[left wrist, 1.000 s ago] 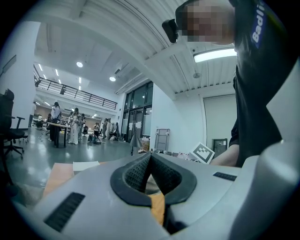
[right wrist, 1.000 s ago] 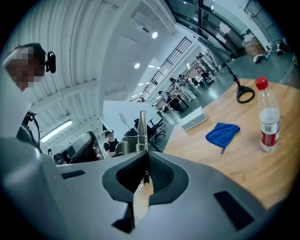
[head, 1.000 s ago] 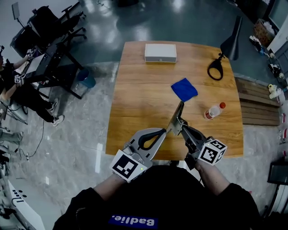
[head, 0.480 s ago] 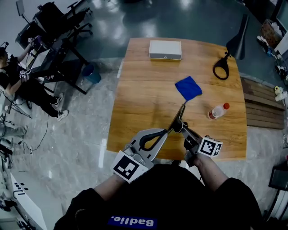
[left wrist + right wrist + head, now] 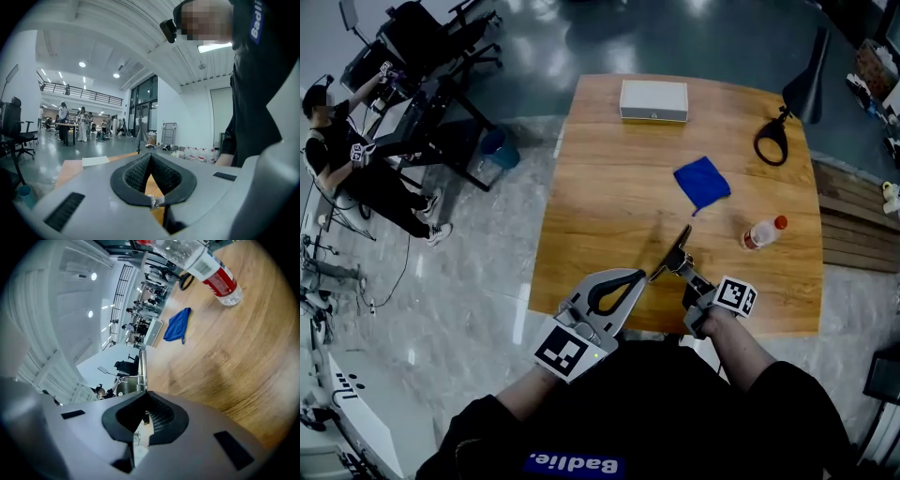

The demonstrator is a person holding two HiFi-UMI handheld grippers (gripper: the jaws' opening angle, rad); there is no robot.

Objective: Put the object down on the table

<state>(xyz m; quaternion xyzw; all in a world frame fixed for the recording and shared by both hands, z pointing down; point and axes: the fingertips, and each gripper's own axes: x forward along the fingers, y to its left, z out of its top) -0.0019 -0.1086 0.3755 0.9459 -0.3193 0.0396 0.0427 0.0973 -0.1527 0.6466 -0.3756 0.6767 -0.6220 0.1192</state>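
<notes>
Right hand-held gripper (image 5: pixel 685 232), closed and empty, has drawn back from the blue cloth (image 5: pixel 701 182), apparently placed on the counter (image 5: pixel 600 187).

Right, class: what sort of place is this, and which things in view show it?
Probably a big open-plan workshop or lab hall: a polished floor, office chairs off to one side, and a balcony railing above a group of people.

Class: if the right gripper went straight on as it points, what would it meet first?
Probably bare table short of the box: the right gripper, shut on a thin grey object, slants down toward it. Depth is unclear.
</notes>
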